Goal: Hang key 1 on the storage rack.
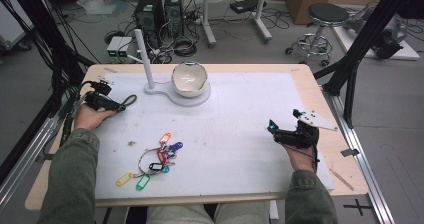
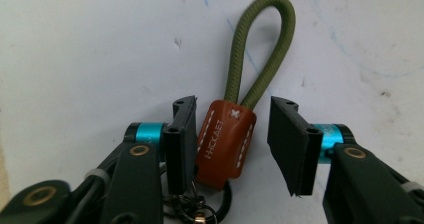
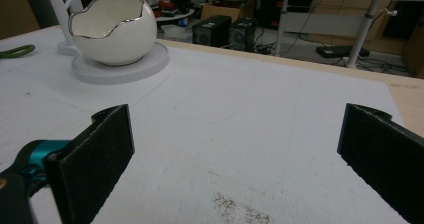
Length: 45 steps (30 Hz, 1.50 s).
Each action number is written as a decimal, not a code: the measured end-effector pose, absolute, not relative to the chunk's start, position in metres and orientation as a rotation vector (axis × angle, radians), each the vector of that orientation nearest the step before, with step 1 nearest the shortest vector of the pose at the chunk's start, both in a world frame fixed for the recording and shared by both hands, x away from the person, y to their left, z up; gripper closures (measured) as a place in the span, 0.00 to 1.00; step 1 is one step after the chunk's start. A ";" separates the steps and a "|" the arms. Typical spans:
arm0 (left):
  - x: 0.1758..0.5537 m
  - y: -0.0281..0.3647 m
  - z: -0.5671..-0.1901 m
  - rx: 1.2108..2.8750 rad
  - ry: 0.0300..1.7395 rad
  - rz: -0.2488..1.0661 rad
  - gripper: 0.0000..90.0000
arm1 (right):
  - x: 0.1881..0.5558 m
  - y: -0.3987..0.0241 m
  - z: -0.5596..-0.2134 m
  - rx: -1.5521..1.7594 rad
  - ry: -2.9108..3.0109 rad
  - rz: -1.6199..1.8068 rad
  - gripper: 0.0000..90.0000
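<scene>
Across the far middle of my white table mat [image 1: 240, 109] sits an egg-shaped bowl [image 1: 189, 78] on its stand. Near me lies a bunch of tagged keys [image 1: 155, 161]. My right gripper [image 1: 280, 132] gapes wide, empty. At far left, my left gripper [image 2: 230, 144] brackets a brown-tabbed green loop keychain [image 2: 227, 134], jaws part-open, probably releasing or about to grip.

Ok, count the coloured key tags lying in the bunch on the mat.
About 7 in the bunch of key tags: yellow and green at the lower left, orange on top, purple at the right, red, black and teal in the middle. They overlap, so more may be hidden.
</scene>
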State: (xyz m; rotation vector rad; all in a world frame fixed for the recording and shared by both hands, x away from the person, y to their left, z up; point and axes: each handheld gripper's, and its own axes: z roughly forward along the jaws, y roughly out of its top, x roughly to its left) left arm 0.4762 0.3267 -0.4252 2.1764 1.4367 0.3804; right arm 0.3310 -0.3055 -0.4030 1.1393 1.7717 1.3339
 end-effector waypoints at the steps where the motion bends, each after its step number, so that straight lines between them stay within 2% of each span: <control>1: 0.476 0.327 -0.425 2.181 1.437 0.386 0.72 | 0.331 -0.306 -0.403 1.140 1.771 1.333 0.01; 2: 0.476 0.326 -0.425 2.189 1.432 0.398 0.76 | 0.331 -0.306 -0.403 1.143 1.768 1.337 0.01; 6: 0.475 0.323 -0.424 2.211 1.411 0.407 0.77 | 0.331 -0.306 -0.403 1.141 1.768 1.333 0.01; 13: 0.474 0.317 -0.423 2.162 1.396 0.335 0.77 | 0.332 -0.307 -0.403 1.141 1.774 1.338 0.01; 28: 0.464 0.317 -0.402 2.128 1.397 0.360 0.77 | 0.331 -0.308 -0.402 1.143 1.770 1.356 0.01; 40: 0.453 0.328 -0.376 1.993 1.368 0.361 0.78 | 0.330 -0.308 -0.402 1.135 1.759 1.355 0.01; 45: 0.451 0.330 -0.365 1.935 1.331 0.318 0.78 | 0.330 -0.307 -0.402 1.134 1.766 1.352 0.01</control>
